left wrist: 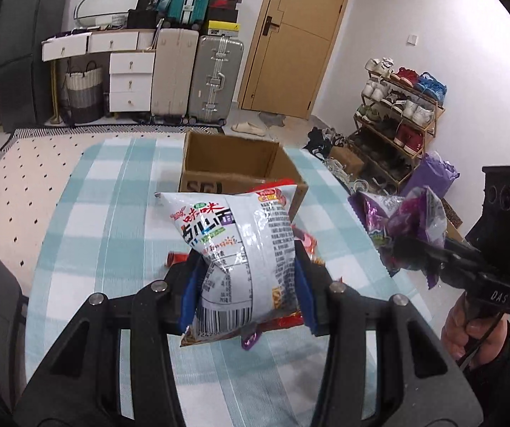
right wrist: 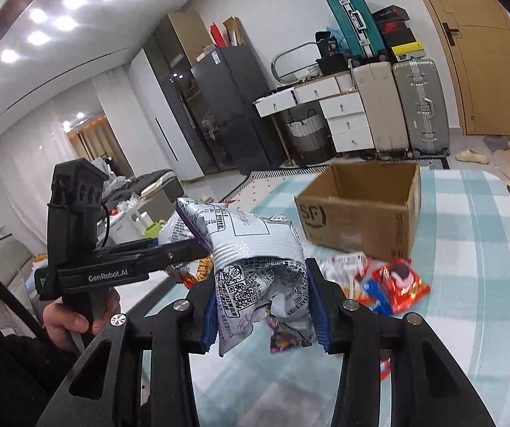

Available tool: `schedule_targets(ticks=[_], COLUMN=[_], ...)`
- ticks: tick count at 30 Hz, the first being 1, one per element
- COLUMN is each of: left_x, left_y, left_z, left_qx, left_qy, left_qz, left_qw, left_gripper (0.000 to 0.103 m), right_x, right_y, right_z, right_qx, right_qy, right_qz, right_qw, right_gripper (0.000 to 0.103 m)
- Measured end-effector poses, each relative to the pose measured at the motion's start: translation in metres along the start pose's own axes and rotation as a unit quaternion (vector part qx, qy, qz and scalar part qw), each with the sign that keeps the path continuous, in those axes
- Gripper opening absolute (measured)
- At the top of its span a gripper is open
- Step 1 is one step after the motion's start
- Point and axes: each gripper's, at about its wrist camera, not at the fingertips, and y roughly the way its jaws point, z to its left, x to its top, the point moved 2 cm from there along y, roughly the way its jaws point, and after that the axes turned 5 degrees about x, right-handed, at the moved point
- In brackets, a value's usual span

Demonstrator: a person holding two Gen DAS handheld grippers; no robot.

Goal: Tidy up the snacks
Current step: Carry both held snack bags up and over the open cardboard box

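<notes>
My left gripper [left wrist: 246,284] is shut on a white noodle-snack bag [left wrist: 233,245], which it holds upright above the teal checked tablecloth [left wrist: 112,213]. An open, seemingly empty cardboard box [left wrist: 233,163] stands just beyond it. To the right, my right gripper [left wrist: 415,249] is shut on a crumpled purple snack bag [left wrist: 408,220]. In the right wrist view that bag shows its silver printed back [right wrist: 255,270] between the blue pads of the right gripper [right wrist: 262,306]. The left gripper [right wrist: 198,249] reaches in from the left. The box [right wrist: 358,220] sits ahead on the cloth.
Loose packets lie on the cloth before the box: a red one [right wrist: 397,284] and a white-and-red one [right wrist: 347,263]. A hand [left wrist: 468,331] grips the right tool. Beyond the table are suitcases [left wrist: 216,78], white drawers [left wrist: 130,82], a shoe rack [left wrist: 397,106] and a wooden door [left wrist: 290,35].
</notes>
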Motion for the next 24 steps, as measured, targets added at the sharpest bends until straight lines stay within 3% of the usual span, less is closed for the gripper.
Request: schedule_targets(ticks=[10, 24], left_x=[0.101, 0.214], left_y=[0.014, 0.129], left_z=[-0.006, -0.022], left_qx=[0.02, 0.021], left_qy=[0.027, 0.031], left_qz=[-0.021, 0.036], left_qw=[0.9992, 0.9986], left_gripper=[0.043, 0.043], right_x=[0.078, 0.152], right_y=[0.011, 0.052], right_z=[-0.016, -0.078], right_qx=[0.029, 0.02], right_qy=[-0.016, 0.009], right_qz=[-0.029, -0.033], right_qw=[0.999, 0.999], right_gripper=[0.043, 0.043])
